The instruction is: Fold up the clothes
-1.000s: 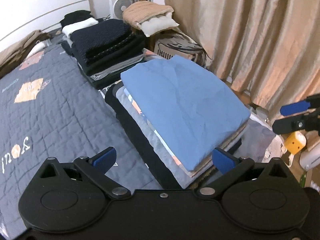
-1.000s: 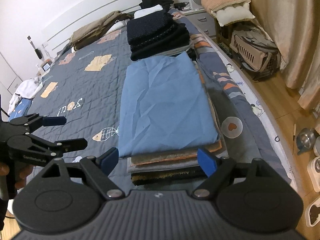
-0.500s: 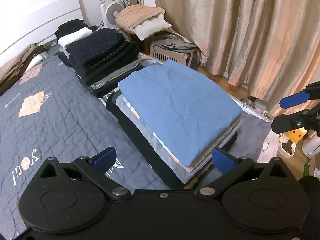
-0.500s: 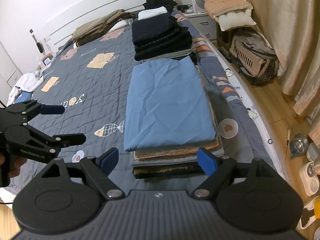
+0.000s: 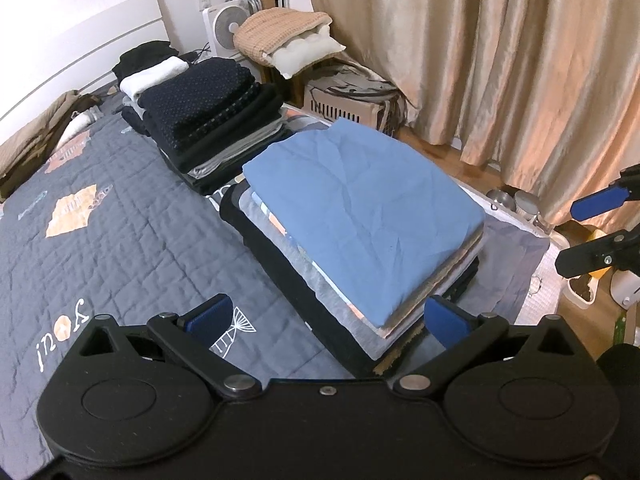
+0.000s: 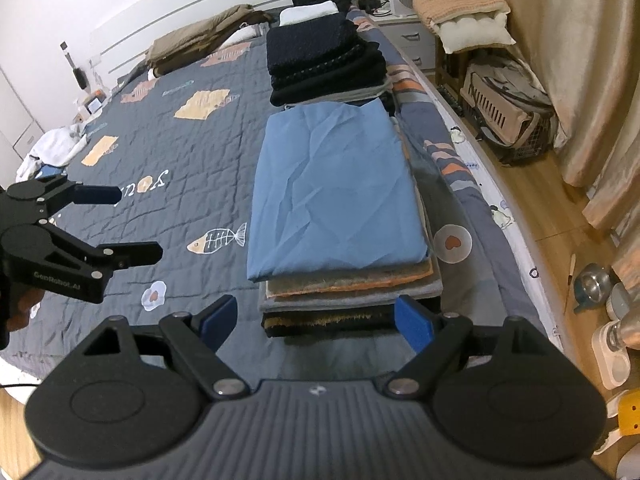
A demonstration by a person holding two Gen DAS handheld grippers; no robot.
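Note:
A folded blue garment [image 5: 360, 212] [image 6: 336, 188] lies flat on top of a stack of folded clothes on the bed's right side. Behind it stands a second stack topped by dark knitwear [image 5: 204, 96] [image 6: 320, 52]. My left gripper [image 5: 326, 316] is open and empty, held back above the quilt near the stack's near corner; it also shows at the left of the right wrist view [image 6: 138, 224]. My right gripper [image 6: 316, 318] is open and empty, hovering before the stack's near end. Its fingers [image 5: 596, 204] appear at the right edge of the left wrist view.
A grey quilt [image 6: 168, 152] with fish and patch prints covers the bed. Beige bedding [image 6: 200, 44] lies by the headboard. A fan [image 5: 226, 26], cushions [image 5: 288, 38], a pet carrier [image 6: 508, 108], curtains [image 5: 500, 60] and floor bowls [image 6: 596, 280] stand right of the bed.
Both grippers have pulled back and risen away from the blue-topped stack, so more of the bed and room shows. The stack has not moved and both grippers stayed open.

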